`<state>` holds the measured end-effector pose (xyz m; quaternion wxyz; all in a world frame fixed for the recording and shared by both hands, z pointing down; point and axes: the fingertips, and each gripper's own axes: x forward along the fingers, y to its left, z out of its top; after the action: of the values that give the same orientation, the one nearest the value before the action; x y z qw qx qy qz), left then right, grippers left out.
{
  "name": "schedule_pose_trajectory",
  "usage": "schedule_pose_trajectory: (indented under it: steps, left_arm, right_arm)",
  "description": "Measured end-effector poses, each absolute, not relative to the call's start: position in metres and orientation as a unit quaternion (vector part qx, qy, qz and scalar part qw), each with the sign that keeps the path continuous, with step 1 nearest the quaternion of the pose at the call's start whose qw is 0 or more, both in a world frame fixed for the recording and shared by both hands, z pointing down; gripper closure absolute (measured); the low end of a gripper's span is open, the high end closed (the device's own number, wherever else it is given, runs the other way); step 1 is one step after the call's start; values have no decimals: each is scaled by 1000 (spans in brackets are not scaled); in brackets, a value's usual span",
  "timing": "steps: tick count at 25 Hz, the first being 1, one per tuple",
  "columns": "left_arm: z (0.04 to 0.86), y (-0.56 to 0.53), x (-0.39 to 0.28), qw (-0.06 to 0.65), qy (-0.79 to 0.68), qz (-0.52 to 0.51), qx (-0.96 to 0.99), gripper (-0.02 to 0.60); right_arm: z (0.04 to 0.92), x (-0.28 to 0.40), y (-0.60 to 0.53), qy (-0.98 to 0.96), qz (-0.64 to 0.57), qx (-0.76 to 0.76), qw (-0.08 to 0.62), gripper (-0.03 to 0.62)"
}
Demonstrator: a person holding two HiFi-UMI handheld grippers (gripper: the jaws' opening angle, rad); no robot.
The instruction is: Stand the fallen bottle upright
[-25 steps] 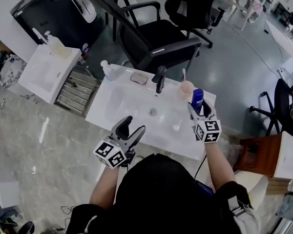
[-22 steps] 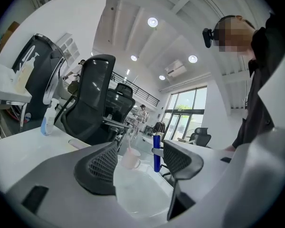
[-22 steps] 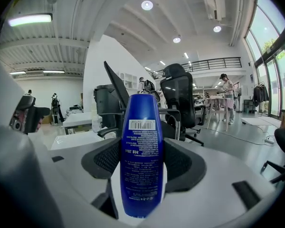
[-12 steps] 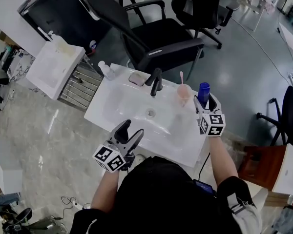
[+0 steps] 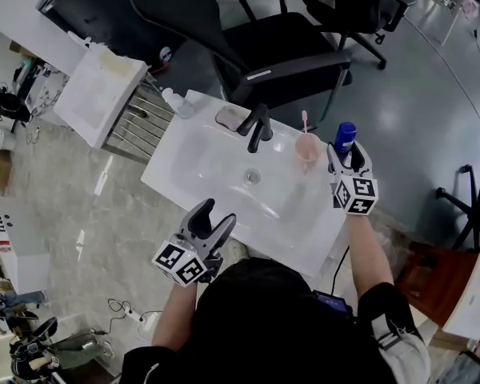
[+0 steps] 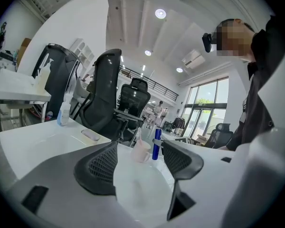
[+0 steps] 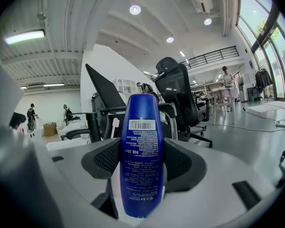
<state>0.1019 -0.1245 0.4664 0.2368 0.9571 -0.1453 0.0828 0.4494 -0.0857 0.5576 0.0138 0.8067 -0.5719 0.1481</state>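
A white washbasin surface (image 5: 300,234) stands on a grey marbled floor (image 5: 80,206). A black faucet (image 5: 258,128) rises at the far edge of its bowl, and the round drain (image 5: 253,177) lies just in front of it. Left of the faucet lies a flat pinkish soap dish (image 5: 228,118). Further left, at the corner, stands a clear pump dispenser (image 5: 174,102). Right of the faucet is a pink cup (image 5: 307,149) with a toothbrush (image 5: 304,122) upright in it. Beyond the basin stand a black office chair (image 5: 256,46) and a second office chair (image 5: 356,2). Another white basin unit (image 5: 100,86) sits apart at the left.
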Motion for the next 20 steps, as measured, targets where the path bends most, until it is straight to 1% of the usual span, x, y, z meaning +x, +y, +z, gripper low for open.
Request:
schedule_pose_trajectory:
  steps: [11, 20]
  left_arm:
    - [474, -115, 108, 242, -157, 100, 952, 264]
    - [477, -104, 123, 248, -132, 109, 954, 264]
  right_arm:
    - [575, 452, -79, -571, 129, 811, -5, 309]
    - [585, 438, -60, -565, 134, 814, 6, 309]
